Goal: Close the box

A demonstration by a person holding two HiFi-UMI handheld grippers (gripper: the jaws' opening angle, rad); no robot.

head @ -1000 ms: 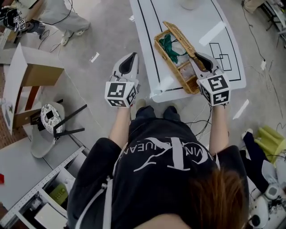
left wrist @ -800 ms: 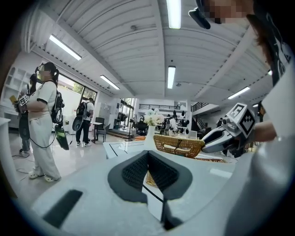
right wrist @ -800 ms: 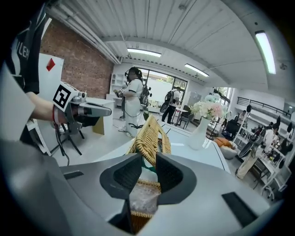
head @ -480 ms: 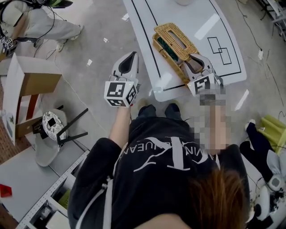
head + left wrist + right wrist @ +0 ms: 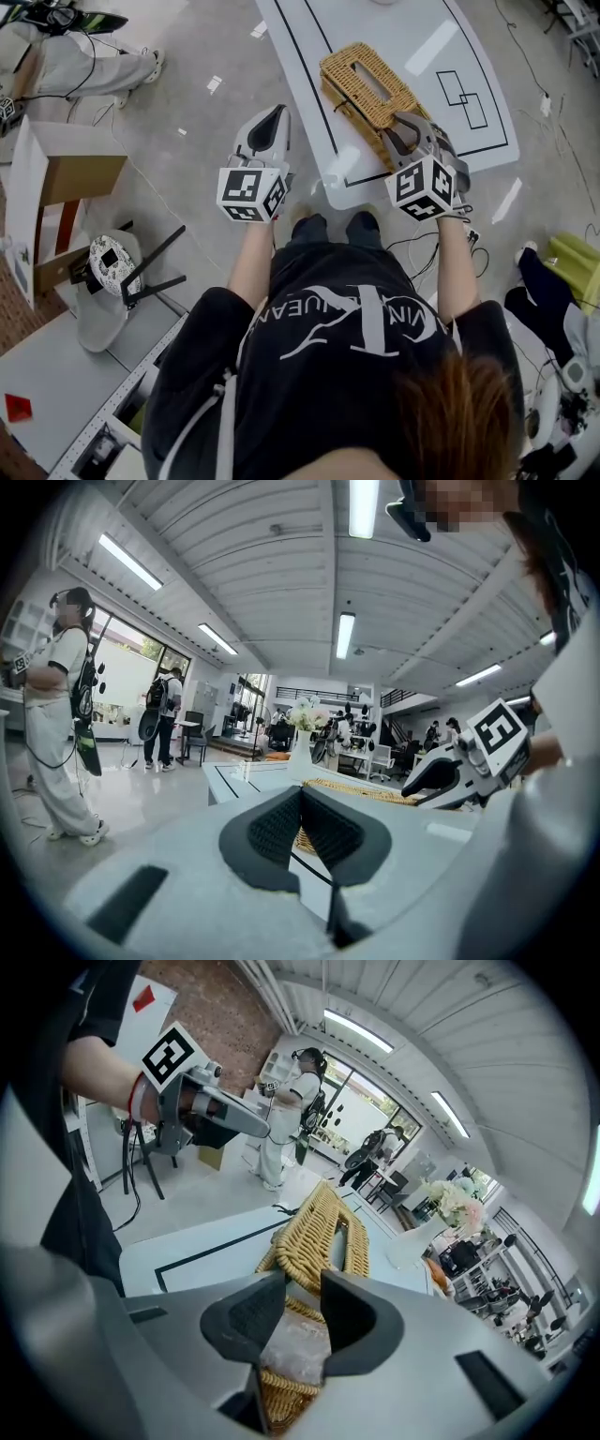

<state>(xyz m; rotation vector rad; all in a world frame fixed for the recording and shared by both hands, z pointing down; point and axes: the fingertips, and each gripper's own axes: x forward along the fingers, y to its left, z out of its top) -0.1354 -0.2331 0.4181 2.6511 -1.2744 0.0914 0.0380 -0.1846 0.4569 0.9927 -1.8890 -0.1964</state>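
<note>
My right hand-held gripper (image 5: pixel 403 127) is at the near short end of the wicker box (image 5: pixel 349 64), tilted down onto it. Its jaws are spread & have just been opening. In the right gripper view the box's near end fills the gap btwn them (image 5: pixel 302 1281). The lid (image 5: pixel 319 1222) edge is on top, w/ crinkly clear plastic (image 5: pixel 295 1354) under it, then the woven rim. I see neither pad pressing on any of it.

From the head view the lid lies flat over the box, its rectangular window facing up. Can't tell if it's fully seated at my end, since the plastic shows under the lid edge.

The box's long axis runs away from the right hand-held gripper, approx along the line it points, slanting a bit to that gripper's left. The far short end points twd the far side of the white worktop (image 5: pixel 422 37). The box stands inside the worktop's black outline.

My left hand-held gripper (image 5: pixel 275 117) has its jaws pressed together w/ nothing btwn them (image 5: pixel 300 794). It's held about level, off the worktop's near-left edge over the floor (image 5: pixel 187 84), well apart from the right one. From its view the box (image 5: pixel 361 790) is a low woven strip just past its jaw tips & to their right, w/ the right hand-held gripper (image 5: pixel 412 785) at the strip's right end. A white vase (image 5: pixel 300 752) w/ flowers stands beyond the box.
</note>
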